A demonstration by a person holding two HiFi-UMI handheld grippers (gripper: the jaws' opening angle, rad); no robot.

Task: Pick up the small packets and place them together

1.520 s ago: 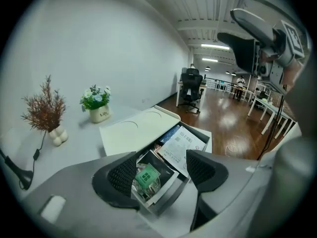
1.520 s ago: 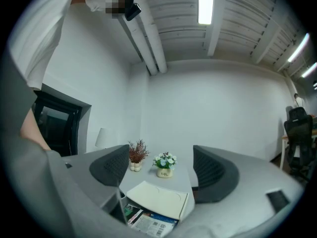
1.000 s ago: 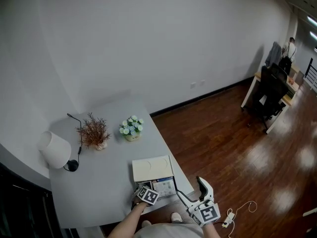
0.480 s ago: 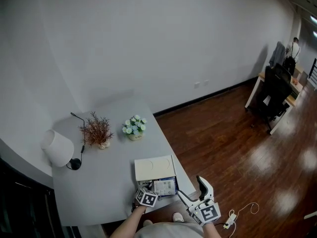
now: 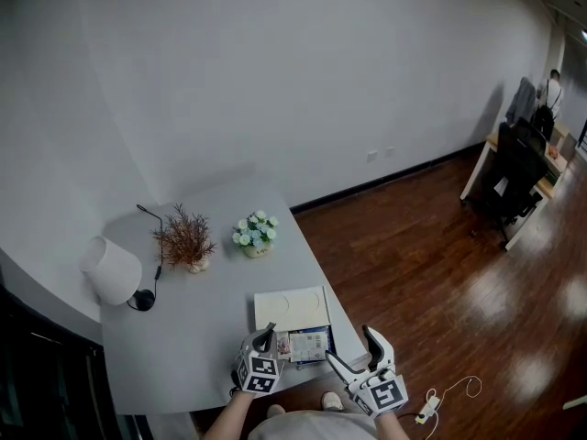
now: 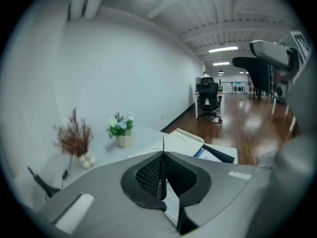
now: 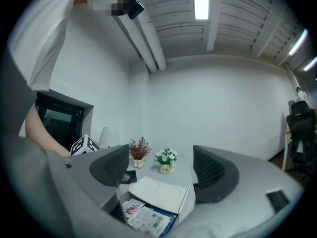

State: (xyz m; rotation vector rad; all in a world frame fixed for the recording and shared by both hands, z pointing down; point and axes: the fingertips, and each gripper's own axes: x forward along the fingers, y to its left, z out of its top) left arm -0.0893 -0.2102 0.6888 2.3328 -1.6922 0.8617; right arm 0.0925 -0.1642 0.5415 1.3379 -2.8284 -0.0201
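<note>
A white box (image 5: 292, 309) lies open near the grey table's front edge, and its blue tray holds printed small packets (image 5: 308, 344). My left gripper (image 5: 266, 335) hovers just left of that tray. In the left gripper view its jaws (image 6: 163, 155) are shut on a thin packet (image 6: 163, 142) seen edge-on, a sliver of which sticks up past the tips. My right gripper (image 5: 353, 356) hangs off the table's front right corner, open and empty. In the right gripper view the box (image 7: 159, 193) and packets (image 7: 146, 217) lie below its jaws (image 7: 161, 168).
On the grey table (image 5: 202, 333) stand a white lamp (image 5: 112, 270), a dried plant (image 5: 186, 241) and a small flower pot (image 5: 256, 235) at the back. The wooden floor (image 5: 431, 273) lies to the right, with a cable (image 5: 442, 396) on it and a desk with a chair (image 5: 514, 168) far off.
My left gripper has closed and drawn back left and up out of the box tray. The right gripper has stayed put and open.
</note>
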